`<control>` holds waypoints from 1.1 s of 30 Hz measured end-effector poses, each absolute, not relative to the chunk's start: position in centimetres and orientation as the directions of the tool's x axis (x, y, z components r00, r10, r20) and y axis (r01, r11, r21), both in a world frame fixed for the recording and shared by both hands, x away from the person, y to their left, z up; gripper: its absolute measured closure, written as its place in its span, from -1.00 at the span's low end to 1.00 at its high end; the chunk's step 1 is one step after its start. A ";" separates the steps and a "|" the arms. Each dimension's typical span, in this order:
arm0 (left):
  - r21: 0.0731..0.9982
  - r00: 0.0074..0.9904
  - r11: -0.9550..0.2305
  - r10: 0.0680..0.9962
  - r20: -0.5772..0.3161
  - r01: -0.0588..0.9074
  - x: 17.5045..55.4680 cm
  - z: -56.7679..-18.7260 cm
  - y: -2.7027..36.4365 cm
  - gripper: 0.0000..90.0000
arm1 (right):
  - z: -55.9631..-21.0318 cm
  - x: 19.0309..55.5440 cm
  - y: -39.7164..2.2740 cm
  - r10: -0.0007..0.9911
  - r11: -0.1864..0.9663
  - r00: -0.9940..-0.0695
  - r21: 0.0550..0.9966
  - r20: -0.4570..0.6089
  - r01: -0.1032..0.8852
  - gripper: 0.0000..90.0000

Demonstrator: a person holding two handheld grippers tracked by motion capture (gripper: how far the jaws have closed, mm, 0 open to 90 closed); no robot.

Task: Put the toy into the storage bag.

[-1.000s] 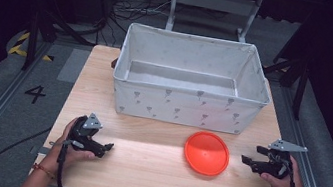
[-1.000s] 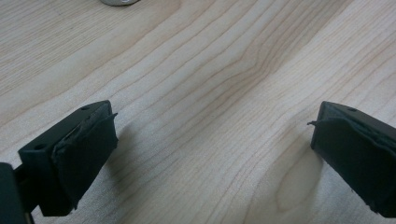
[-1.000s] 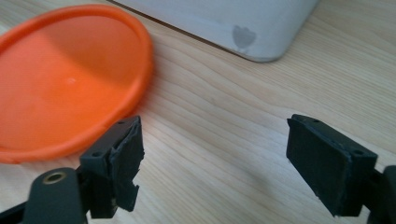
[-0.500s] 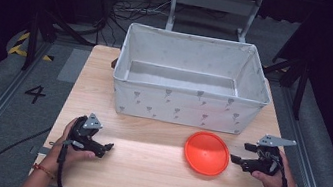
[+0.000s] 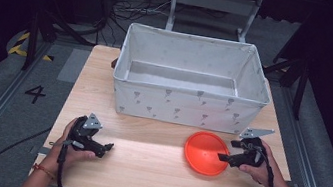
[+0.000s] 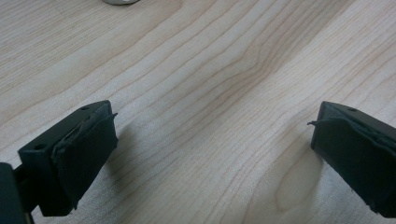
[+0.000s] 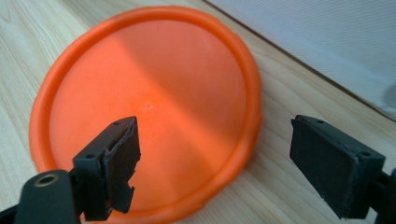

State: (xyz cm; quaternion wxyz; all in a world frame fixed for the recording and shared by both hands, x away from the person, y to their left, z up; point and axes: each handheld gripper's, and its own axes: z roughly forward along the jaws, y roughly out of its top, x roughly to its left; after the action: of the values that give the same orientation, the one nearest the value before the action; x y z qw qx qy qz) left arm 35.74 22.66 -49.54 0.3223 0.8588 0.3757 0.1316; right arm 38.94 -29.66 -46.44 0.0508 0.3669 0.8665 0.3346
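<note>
- The orange plate (image 5: 206, 153) is round, shallow and plain, with a raised rim; it lies flat on the wooden table (image 5: 143, 161), just in front of the white fabric bin (image 5: 185, 106).
- The right gripper (image 5: 223, 157) is at the plate's right edge with its jaws wide apart, having just opened a little further; nothing is clamped.
- The right gripper view shows one jaw over the plate's surface and the other past the rim; contact is hard to judge there.
- The left gripper (image 5: 106, 148) rests well apart from the plate, jaws spread above bare wood.
</note>
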 end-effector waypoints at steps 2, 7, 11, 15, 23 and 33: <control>0.652 0.683 -0.510 0.730 -0.016 0.561 35.7 -49.5 22.7 -0.99 | -46.7 39.2 -29.2 0.668 0.523 -0.728 0.600 0.152 0.605 -0.63; 0.653 0.683 -0.510 0.730 -0.016 0.560 35.7 -49.5 22.7 -0.99 | -47.4 39.9 -28.6 0.664 0.546 -0.731 0.568 0.155 0.616 -0.63; 0.652 0.683 -0.510 0.730 -0.016 0.561 35.7 -49.5 22.7 -0.99 | -47.7 40.2 -28.2 0.659 0.566 -0.738 0.551 0.145 0.613 -0.63; 0.652 0.683 -0.510 0.730 -0.017 0.561 35.7 -49.5 22.7 -0.99 | -47.8 40.2 -27.7 0.648 0.588 -0.751 0.542 0.130 0.601 -0.64; 0.653 0.683 -0.510 0.730 -0.016 0.560 35.7 -49.5 22.7 -0.99 | -47.9 39.8 -26.0 0.625 0.662 -0.779 0.495 0.050 0.563 -0.85; 0.653 0.683 -0.510 0.730 -0.016 0.560 35.7 -49.5 22.7 -0.99 | -47.3 40.1 -25.8 0.657 0.635 -0.752 0.500 0.052 0.589 -0.31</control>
State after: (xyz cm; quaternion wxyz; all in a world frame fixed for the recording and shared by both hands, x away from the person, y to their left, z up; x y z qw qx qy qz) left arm 35.74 22.67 -49.55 0.3224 0.8589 0.3755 0.1315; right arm 40.12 -25.75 -47.30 0.0678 0.3455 0.9015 0.2516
